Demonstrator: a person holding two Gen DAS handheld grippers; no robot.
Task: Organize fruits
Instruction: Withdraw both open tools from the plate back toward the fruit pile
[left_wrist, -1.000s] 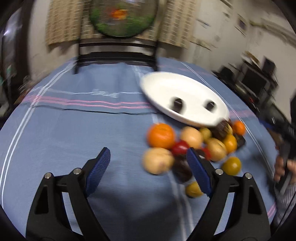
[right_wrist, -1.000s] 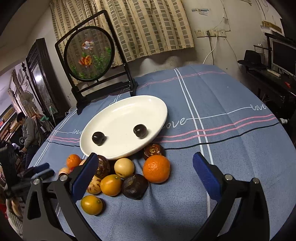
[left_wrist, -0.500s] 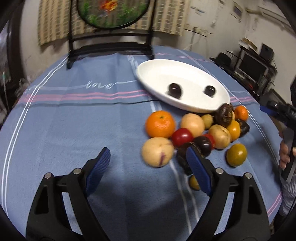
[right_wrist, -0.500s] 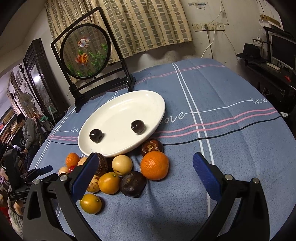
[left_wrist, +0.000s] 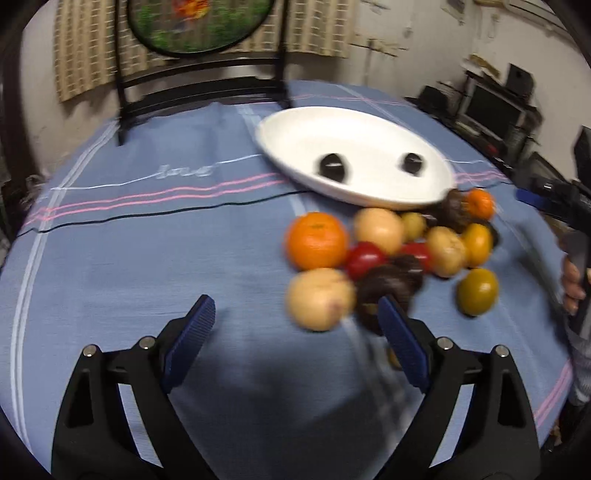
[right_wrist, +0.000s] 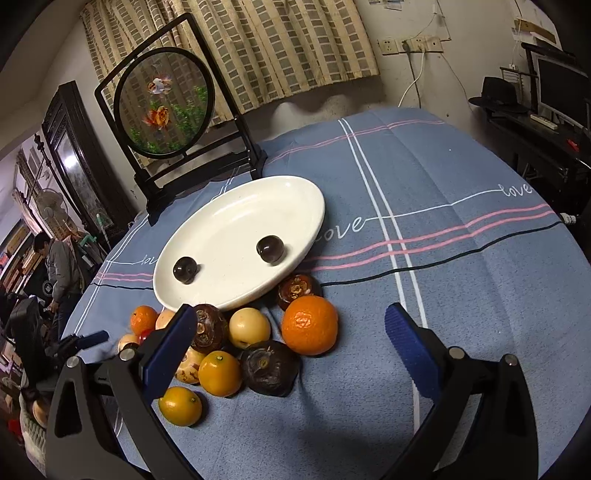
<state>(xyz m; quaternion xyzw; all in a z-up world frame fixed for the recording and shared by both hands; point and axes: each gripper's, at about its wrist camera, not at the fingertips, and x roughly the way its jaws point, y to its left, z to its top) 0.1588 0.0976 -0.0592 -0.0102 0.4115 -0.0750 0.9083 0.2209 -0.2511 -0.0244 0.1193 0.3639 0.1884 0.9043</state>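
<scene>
1. Left wrist view: the left gripper (left_wrist: 295, 328) hangs over bare blue cloth (left_wrist: 147, 258); its jaws are opening, wide apart, with nothing between them.
2. A pile of fruit (left_wrist: 391, 258) lies just ahead and to its right, touching the near rim of the white plate (left_wrist: 295, 136).
3. Two dark fruits (left_wrist: 332, 167) sit apart on the plate.
4. Right wrist view: the right gripper (right_wrist: 291, 328) has its jaws spread wide, empty, low over the cloth.
5. A big orange (right_wrist: 309, 325) lies between its fingers' lines, a dark fruit (right_wrist: 269, 367) and small orange (right_wrist: 220, 373) beside it.
6. A framed round screen (right_wrist: 164, 101) stands behind the plate.
</scene>
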